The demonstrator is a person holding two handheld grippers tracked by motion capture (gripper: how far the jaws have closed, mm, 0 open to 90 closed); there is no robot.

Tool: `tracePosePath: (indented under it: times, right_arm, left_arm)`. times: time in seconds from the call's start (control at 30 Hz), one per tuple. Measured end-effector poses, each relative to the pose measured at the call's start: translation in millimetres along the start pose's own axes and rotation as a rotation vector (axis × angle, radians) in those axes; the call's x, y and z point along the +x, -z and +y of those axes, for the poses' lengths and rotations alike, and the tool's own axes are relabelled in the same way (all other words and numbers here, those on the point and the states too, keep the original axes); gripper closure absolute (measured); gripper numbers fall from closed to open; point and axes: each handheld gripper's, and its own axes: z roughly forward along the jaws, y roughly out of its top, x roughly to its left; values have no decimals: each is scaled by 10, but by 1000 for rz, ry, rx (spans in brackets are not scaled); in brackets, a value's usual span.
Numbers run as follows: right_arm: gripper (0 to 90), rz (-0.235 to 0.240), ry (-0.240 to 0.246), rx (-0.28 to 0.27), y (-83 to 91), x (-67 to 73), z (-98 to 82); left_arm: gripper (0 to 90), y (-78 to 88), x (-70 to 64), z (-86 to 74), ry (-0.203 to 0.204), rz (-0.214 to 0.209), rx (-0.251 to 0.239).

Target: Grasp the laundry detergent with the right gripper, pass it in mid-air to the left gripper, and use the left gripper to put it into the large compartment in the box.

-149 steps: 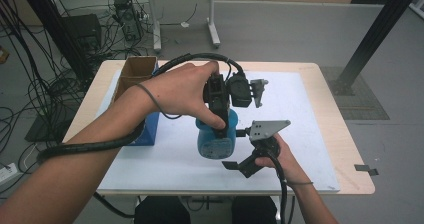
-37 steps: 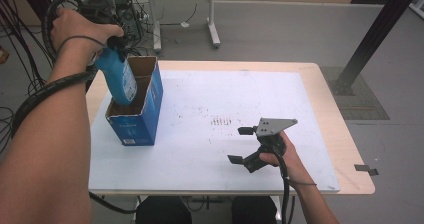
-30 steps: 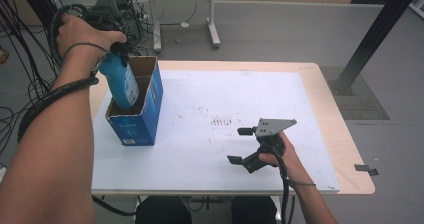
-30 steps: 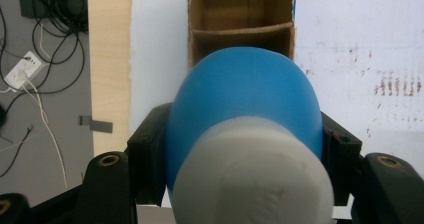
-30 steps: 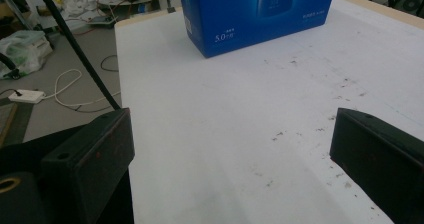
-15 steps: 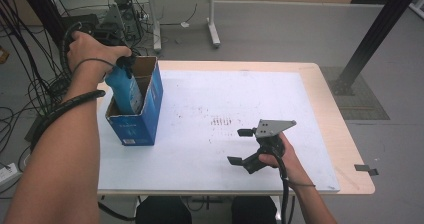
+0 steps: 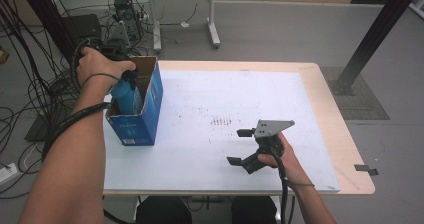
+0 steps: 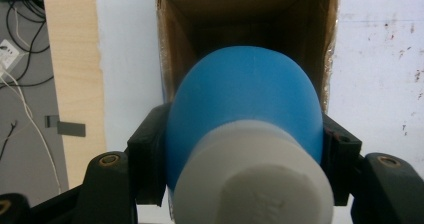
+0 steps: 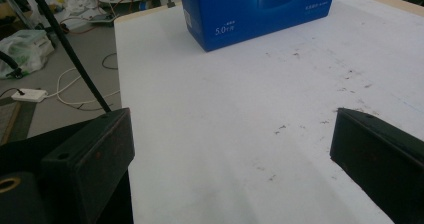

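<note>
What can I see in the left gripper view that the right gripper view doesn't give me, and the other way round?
The left gripper view looks down into the open box and shows a blue bottle with a white cap, clamped in the left tool. The right gripper view shows the box's printed blue outside and the right tool, open with nothing in it, plus floor cables. Both show the white table with dark specks.

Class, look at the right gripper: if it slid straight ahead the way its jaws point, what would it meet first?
Most likely the blue box. The right gripper has open jaws, with bare white table ahead of them, and the box stands at the far end of that line. Depth is hard to judge, so it may pass just beside it.
</note>
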Motion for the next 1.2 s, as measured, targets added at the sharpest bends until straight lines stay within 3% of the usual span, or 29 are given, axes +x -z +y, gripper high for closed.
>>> tracePosePath:
  times: [0.4, 1.2]
  right_arm:
    - [40, -4, -5, 4, 3, -1, -23]
    - [41, -2, -5, 7, -5, 6, -20]
  left_arm:
    - [378, -289, -51, 33, -12, 2, 34]
    - [378, -529, -66, 37, -16, -4, 64]
